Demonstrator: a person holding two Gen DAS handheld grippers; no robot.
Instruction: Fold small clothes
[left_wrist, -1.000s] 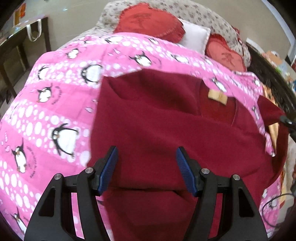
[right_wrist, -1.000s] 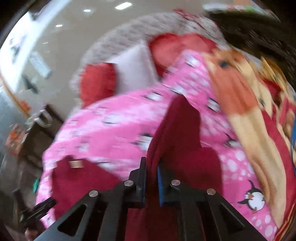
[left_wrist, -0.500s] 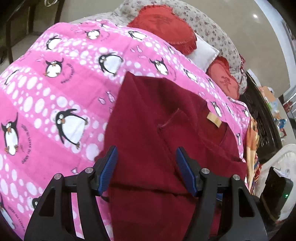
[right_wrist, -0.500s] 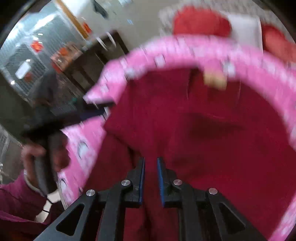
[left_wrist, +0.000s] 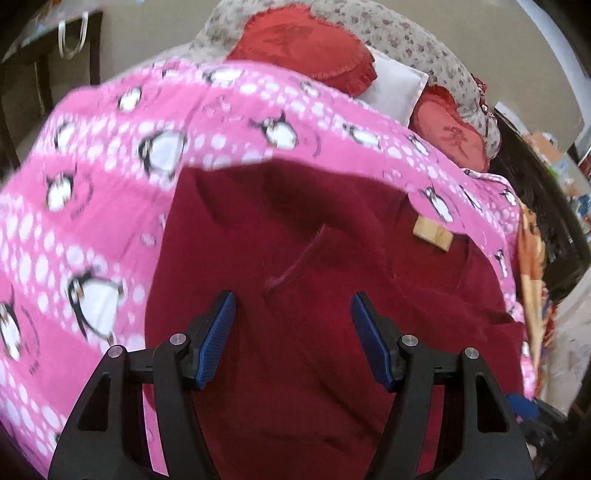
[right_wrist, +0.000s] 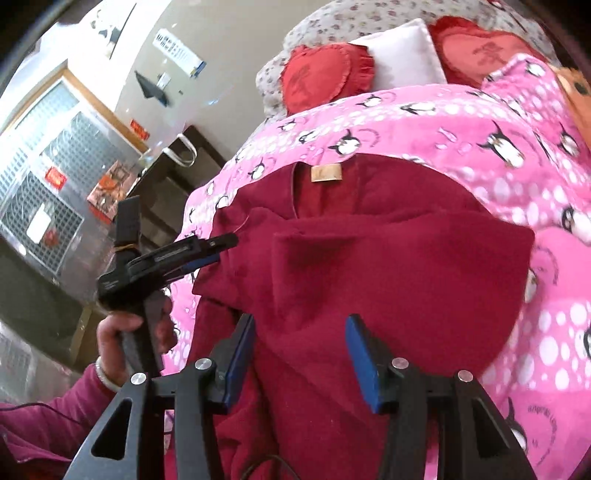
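**Both grippers open over a dark red top on the bed**

At the left side of the bed, a hand (right_wrist: 127, 332) in a magenta sleeve holds the left gripper (left_wrist: 291, 317), seen side-on from the right wrist view with its tip just at the left edge of the garment; from its own view its 2 blue-padded fingers (left_wrist: 218, 332) stand wide apart with nothing between them, hovering over the cloth.

The dark red top (right_wrist: 369, 266) lies spread on the pink penguin blanket (right_wrist: 517, 155) that covers the bed, toward the bed's near edge. Its neck opening faces the head of the bed, a tan label (right_wrist: 325, 173) showing inside the collar. A flap of the fabric is folded over across the chest, and the lower part hangs in soft bunches near the foot edge.

The right gripper (right_wrist: 300, 354) is likewise spread open, empty, poised above the lower middle of the top.

At the head of the bed sit 2 red heart-shaped cushions (right_wrist: 325, 77) with a white pillow (right_wrist: 402, 55) between them.
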